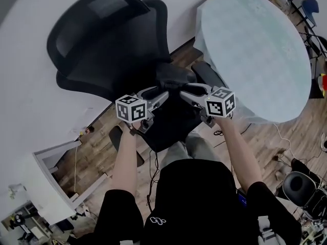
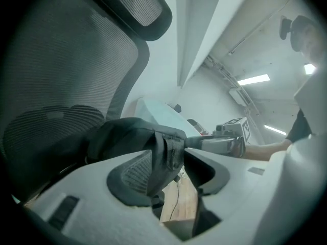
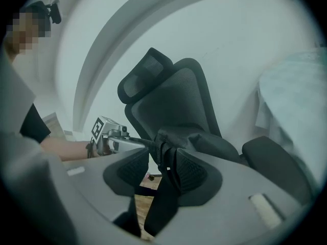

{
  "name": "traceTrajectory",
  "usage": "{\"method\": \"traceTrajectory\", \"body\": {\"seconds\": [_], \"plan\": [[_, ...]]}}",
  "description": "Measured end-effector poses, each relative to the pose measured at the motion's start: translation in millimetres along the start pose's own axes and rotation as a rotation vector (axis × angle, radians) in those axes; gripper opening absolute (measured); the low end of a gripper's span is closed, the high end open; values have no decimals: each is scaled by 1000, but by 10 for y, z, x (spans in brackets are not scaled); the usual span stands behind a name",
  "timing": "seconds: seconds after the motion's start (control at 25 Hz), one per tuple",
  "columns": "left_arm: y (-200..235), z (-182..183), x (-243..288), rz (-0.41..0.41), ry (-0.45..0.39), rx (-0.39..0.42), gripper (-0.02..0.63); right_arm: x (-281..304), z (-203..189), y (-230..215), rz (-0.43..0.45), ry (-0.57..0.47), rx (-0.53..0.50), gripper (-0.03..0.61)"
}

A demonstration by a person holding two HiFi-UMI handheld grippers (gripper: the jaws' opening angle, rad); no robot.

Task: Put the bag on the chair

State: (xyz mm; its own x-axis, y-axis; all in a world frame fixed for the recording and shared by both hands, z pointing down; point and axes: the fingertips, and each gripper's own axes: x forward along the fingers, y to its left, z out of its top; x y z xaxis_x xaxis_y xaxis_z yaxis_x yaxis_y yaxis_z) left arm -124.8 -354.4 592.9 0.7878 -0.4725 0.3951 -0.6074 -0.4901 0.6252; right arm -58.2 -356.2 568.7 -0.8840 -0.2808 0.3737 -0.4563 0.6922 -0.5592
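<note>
Toward the rear edge of the chair seat, black bag lying long axis side to side; left gripper and right gripper spread wide, loose strap between each one's jaws, unclamped

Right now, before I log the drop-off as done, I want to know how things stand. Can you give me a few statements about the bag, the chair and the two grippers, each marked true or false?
1. The bag lies on the seat of the black chair. True.
2. The left gripper has its fingers clamped shut on a strap. False: its fingers stand apart, and a strap of the bag hangs loose between them.
3. The right gripper has its fingers apart. True.
4. The round table stands on the person's left of the chair. False: it stands on the person's right of the chair.
</note>
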Motion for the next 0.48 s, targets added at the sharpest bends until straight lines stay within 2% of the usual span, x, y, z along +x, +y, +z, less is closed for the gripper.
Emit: {"method": "traceTrajectory", "body": {"seconds": [0.12, 0.2, 0.32, 0.4, 0.48], "plan": [[-52, -57, -229, 37, -10, 23, 198, -14, 11, 81, -35, -39, -5, 179], [-167, 48, -390, 56, -59, 62, 196, -60, 156, 165, -65, -110, -11, 154], [-408, 519, -541, 82, -173, 178, 141, -96, 674, 332, -90, -250, -57, 79], [-594, 936, -605, 118, -274, 262, 94, -112, 1075, 461, -97, -333, -99, -1], [-814, 1320, -723, 144, -388, 315, 25, -126, 1411, 633, -85, -407, -128, -6]]}}
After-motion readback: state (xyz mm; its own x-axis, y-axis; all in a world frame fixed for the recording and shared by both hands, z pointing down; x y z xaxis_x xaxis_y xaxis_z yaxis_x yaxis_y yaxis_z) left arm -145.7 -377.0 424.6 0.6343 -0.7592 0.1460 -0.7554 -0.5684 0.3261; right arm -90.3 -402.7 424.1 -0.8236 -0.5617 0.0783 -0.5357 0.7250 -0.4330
